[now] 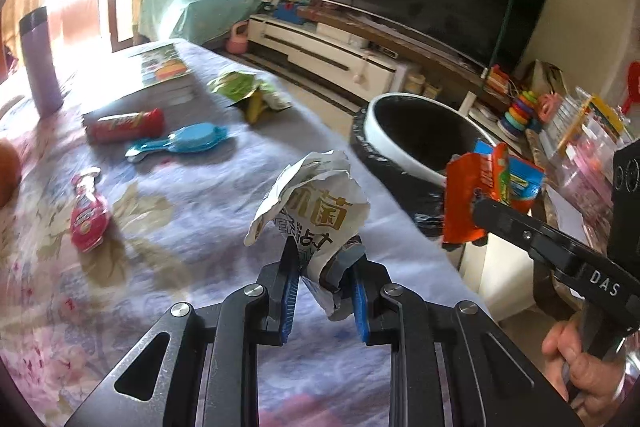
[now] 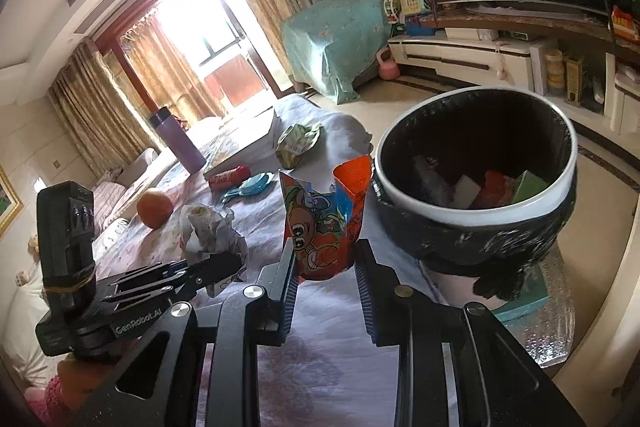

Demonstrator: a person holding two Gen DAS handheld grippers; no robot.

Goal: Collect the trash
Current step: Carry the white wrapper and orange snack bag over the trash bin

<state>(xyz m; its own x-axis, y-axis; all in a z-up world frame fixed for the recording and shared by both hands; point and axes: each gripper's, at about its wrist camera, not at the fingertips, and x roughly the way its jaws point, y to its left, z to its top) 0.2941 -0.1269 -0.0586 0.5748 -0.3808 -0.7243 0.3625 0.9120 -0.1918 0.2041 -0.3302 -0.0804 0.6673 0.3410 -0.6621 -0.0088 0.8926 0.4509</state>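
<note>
Crumpled white paper wrapper (image 1: 310, 203) sits pinched in the left gripper (image 1: 324, 297) above the floral tablecloth (image 1: 180, 227). Right gripper (image 2: 325, 291), jaws closed on an orange cartoon snack packet (image 2: 320, 227), hovers beside the white-rimmed, black-lined bin (image 2: 476, 215). Released short of that rim, either light piece would likely flutter to the floor.

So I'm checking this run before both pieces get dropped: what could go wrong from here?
1. The orange snack wrapper is pinched only at its lower end by the right tongs and isn't over the trash bin yet; released now, it would likely land on the table.
2. The crumpled paper in the left tongs sits farther from the bin and looks loosely bunched, so it might slip.
</note>
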